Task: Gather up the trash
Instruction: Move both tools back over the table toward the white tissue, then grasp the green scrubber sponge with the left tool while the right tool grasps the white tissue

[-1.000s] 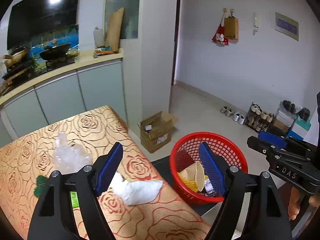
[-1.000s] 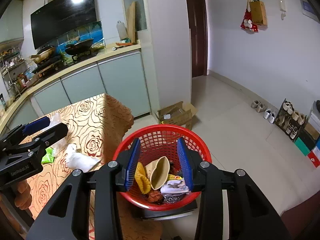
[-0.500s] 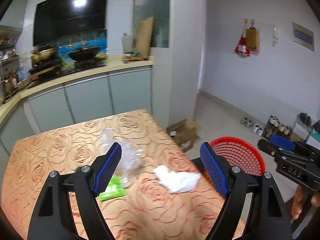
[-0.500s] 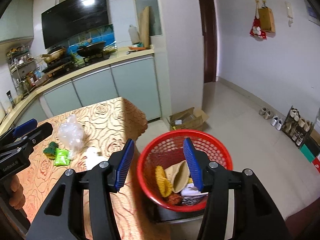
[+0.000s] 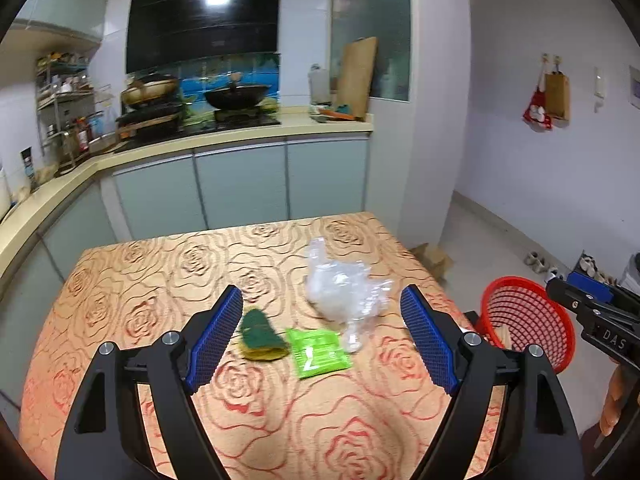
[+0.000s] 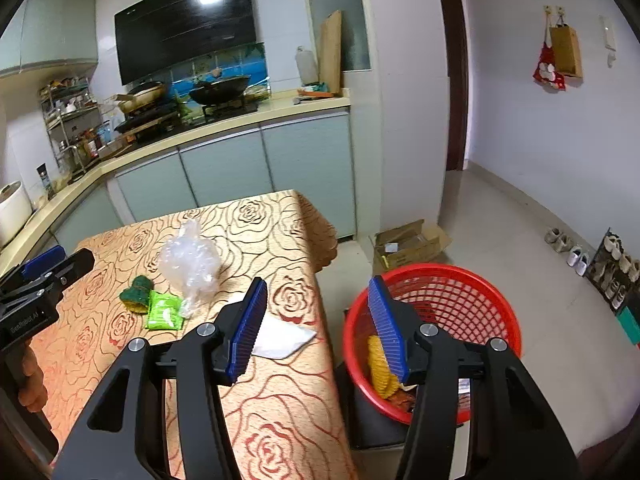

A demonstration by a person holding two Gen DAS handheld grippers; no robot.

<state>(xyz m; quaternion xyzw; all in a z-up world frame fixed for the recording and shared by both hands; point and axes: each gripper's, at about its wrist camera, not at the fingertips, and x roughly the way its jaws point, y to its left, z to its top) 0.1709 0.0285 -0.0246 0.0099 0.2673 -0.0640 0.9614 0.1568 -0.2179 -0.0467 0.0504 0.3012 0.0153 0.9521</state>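
On the rose-patterned table (image 5: 160, 280) lie a crumpled clear plastic bag (image 5: 344, 288), a green packet (image 5: 318, 352) and a green-and-yellow scrub pad (image 5: 260, 336). My left gripper (image 5: 321, 296) hovers open above them with nothing between its fingers. In the right wrist view, a white tissue (image 6: 280, 338) lies near the table edge, partly behind one finger. My right gripper (image 6: 317, 286) is open and empty, over the gap between table and red basket (image 6: 440, 276). The basket holds yellow trash (image 6: 378, 368). The bag (image 6: 192, 260), packet (image 6: 164, 312) and left gripper (image 6: 52, 266) show at the left.
The basket (image 5: 524, 308) stands on a dark stool (image 6: 368, 420) just off the table's right edge. An open cardboard box (image 6: 408, 244) sits on the floor behind it. Kitchen cabinets (image 5: 240, 184) run behind the table. Shoes (image 6: 576, 256) line the right wall.
Both grippers have swung left, away from the basket and toward the table. The left now faces the bag, packet and pad. The right gripper's jaws have widened.
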